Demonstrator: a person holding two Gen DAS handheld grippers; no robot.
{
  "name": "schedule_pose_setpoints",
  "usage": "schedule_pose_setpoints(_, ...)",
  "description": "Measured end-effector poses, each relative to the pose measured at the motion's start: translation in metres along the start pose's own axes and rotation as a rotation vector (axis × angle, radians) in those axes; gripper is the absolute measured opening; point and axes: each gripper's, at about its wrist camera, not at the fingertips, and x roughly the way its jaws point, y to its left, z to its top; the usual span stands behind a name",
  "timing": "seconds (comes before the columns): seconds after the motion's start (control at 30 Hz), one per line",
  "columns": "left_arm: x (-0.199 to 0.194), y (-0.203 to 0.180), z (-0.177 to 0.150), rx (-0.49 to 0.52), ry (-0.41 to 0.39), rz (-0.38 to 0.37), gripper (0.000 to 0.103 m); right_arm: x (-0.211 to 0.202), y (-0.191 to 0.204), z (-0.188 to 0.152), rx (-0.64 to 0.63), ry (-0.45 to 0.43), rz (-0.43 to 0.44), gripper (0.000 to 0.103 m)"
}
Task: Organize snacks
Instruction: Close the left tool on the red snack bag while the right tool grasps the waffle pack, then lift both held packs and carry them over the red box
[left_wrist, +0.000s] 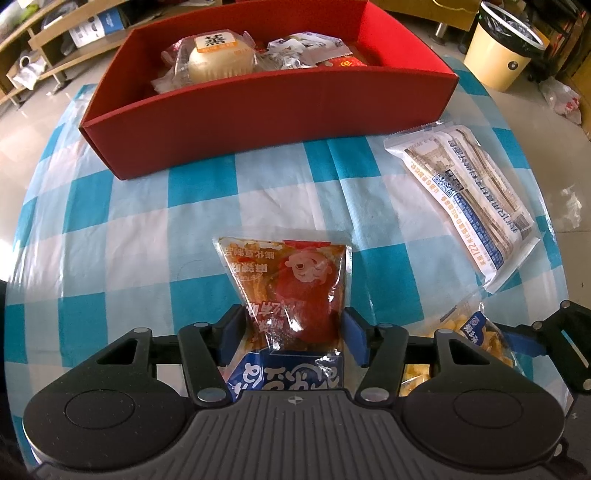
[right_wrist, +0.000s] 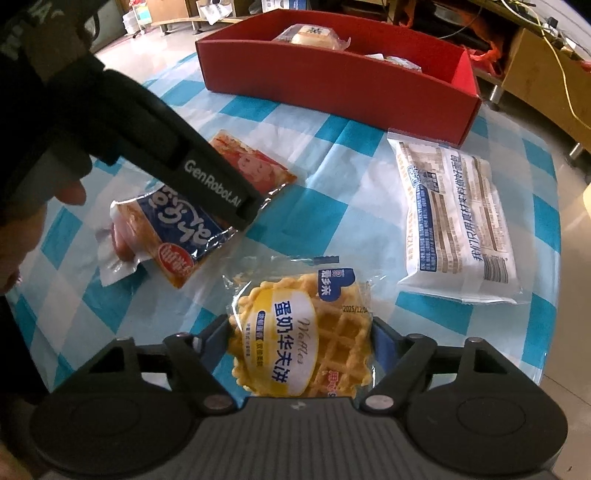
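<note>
Ahead of both grippers, red box (left_wrist: 258, 122) holds wrapped snacks. Left gripper (left_wrist: 293, 334) clamps the orange-and-blue snack pouch (left_wrist: 291, 291); right gripper (right_wrist: 301, 345) straddles the waffle packet (right_wrist: 306, 339), grip uncertain. Open checked tablecloth (left_wrist: 147, 221) between.

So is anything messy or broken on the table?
Nothing looks broken or spilled. Three packets still lie outside the red box: the red-and-blue snack, the waffle and the white packet. A small sausage lies tucked under the snack packet.

Left hand-held gripper (left_wrist: 293, 334) clamps the snack packet (left_wrist: 291, 291) (red-orange) on tablecloth (left_wrist: 147, 229).
</note>
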Motion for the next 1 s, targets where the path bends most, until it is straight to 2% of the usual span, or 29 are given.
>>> schedule_pose_setpoints(0.2, -0.007, 0.002, 0.002, -0.007, -0.011, -0.007, 0.062, -0.017, -0.008, 0.005, 0.032, -0.048, 0.014, 0.072)
schedule_pose_setpoints(0.27, -0.01, 0.003, 0.003, -0.01, -0.017, -0.012, 0.05, -0.023, -0.011, 0.007, 0.051, -0.07, 0.015, 0.072)
schedule_pose_setpoints(0.47, -0.013, 0.004, 0.004, -0.017, -0.025, -0.013, 0.045, -0.035, -0.023, 0.014, 0.101, -0.116, 0.002, 0.072)
schedule_pose_setpoints(0.6, -0.009, 0.006, 0.004, -0.015, -0.025, -0.02, 0.052, -0.042, -0.03, 0.017, 0.128, -0.139, 0.0, 0.072)
schedule_pose_setpoints(0.67, -0.005, 0.007, 0.004, -0.022, -0.011, -0.018, 0.073, -0.044, -0.033, 0.018, 0.14, -0.146, -0.001, 0.072)
schedule_pose_setpoints(0.8, 0.008, 0.011, 0.003, -0.046, 0.019, -0.035, 0.08, -0.045, -0.035, 0.019, 0.151, -0.147, -0.002, 0.072)
schedule_pose_setpoints(0.9, 0.009, 0.003, 0.002, -0.017, 0.0, -0.006, 0.078, -0.045, -0.038, 0.019, 0.161, -0.147, -0.008, 0.072)
schedule_pose_setpoints(0.97, 0.008, -0.003, 0.001, 0.009, -0.019, 0.008, 0.065, -0.046, -0.04, 0.019, 0.166, -0.148, -0.015, 0.072)
schedule_pose_setpoints(1.0, 0.006, -0.006, 0.001, 0.015, -0.022, -0.001, 0.064, -0.046, -0.041, 0.019, 0.169, -0.149, -0.017, 0.072)
